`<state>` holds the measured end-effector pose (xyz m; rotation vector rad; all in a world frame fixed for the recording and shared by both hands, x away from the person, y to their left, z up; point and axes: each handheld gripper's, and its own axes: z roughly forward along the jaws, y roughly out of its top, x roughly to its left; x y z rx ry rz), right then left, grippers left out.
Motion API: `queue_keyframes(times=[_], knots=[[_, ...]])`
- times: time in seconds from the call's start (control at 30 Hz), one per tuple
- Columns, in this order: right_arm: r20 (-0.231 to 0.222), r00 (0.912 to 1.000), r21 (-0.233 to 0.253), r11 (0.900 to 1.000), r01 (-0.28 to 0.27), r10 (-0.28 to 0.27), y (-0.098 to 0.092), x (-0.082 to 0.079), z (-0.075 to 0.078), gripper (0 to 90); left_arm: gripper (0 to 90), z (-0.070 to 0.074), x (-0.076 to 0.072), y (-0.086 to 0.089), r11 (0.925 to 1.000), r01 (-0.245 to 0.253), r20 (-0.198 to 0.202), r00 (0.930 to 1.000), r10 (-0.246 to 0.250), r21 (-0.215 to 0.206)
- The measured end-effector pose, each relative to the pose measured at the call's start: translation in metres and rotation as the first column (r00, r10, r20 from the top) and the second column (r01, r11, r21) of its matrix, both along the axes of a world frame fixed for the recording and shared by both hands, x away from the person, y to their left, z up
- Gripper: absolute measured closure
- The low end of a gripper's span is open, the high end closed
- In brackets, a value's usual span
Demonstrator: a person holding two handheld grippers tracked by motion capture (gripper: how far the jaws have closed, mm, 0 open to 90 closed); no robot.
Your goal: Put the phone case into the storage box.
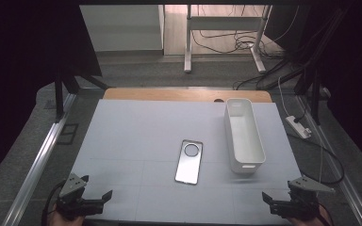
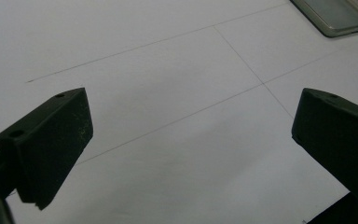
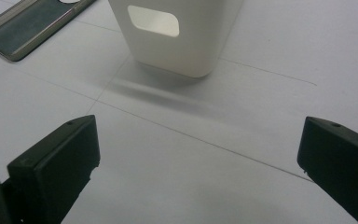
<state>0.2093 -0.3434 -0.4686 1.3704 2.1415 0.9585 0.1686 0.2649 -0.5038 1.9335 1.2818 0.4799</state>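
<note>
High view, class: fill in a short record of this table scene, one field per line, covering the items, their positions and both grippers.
Surface: white table sheet with faint grid lines
Item 1: phone case, lying flat near the middle, round camera hole at its far end
Item 2: white bin, long and narrow, empty, right of the case, not touching it
Left gripper: near left corner, open, holding nothing
Right gripper: near right corner, open, holding nothing
</note>
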Motion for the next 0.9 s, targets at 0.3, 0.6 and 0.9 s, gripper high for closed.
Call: queue_keyframes(times=[0.3, 0.6, 0.9], knots=[[0.006, 0.9998, -0.025, 1.000, -0.017, 0.017, 0.0035, -0.0004, -0.0002, 0.0, 0.9, -0.0012, 0.0024, 0.0041, 0.9982, 0.034, -0.026, 0.9990, -0.036, -0.049], [0.013, 0.9995, -0.038, 0.999, -0.028, 0.028, 0.0049, -0.0015, 0.0000, 0.0, 0.0, -0.0014, 0.0032, 0.0041, 0.9986, 0.027, -0.033, 0.9990, -0.028, -0.046], [0.023, 0.9992, -0.033, 0.999, -0.032, 0.033, 0.0045, -0.0023, 0.0004, 0.0, 0.0, -0.0006, 0.0049, 0.0024, 0.9967, 0.047, -0.041, 0.9979, -0.050, -0.066]])
